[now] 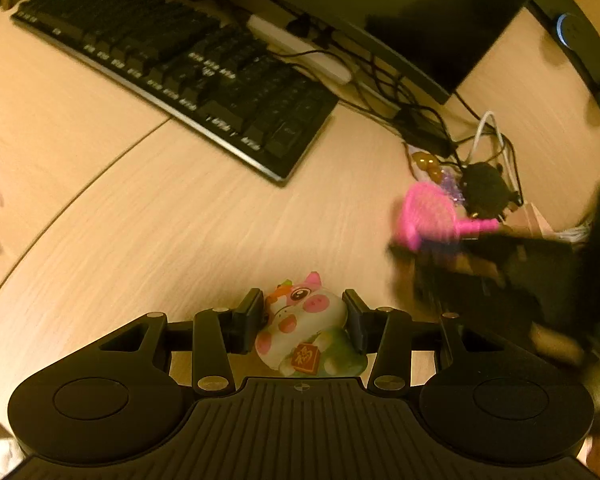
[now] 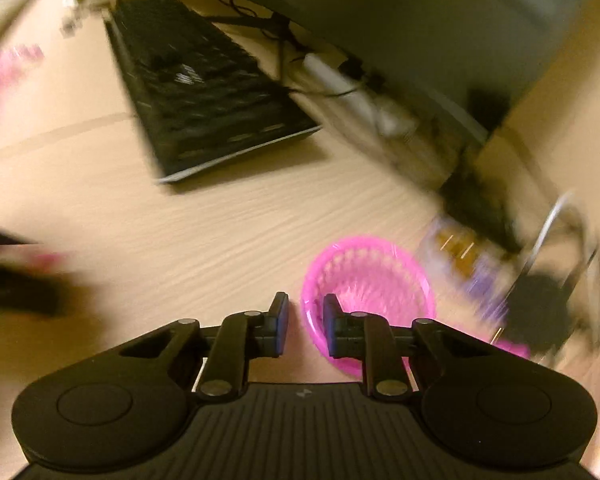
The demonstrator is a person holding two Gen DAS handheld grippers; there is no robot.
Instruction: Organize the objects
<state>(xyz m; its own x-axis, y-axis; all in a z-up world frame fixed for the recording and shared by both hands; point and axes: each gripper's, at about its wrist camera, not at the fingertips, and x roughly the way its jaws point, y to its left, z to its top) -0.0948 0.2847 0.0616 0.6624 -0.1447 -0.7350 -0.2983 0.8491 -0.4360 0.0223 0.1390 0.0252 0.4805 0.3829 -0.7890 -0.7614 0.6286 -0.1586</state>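
Observation:
My left gripper [image 1: 304, 316] is shut on a white and pink pig toy [image 1: 304, 328] with a green base, held above the wooden desk [image 1: 180, 220]. My right gripper [image 2: 306, 322] is shut on the near rim of a pink plastic basket [image 2: 368, 280] and holds it over the desk; both are blurred. In the left wrist view the basket [image 1: 428, 212] shows at the right, tilted, with the right gripper [image 1: 480, 264] as a dark blur under it.
A black keyboard [image 1: 172, 64] lies at the back, also seen in the right wrist view [image 2: 204, 96]. A monitor [image 1: 420, 8], a white power strip [image 1: 300, 48], tangled cables [image 1: 440, 128] and small trinkets [image 1: 440, 172] crowd the back right.

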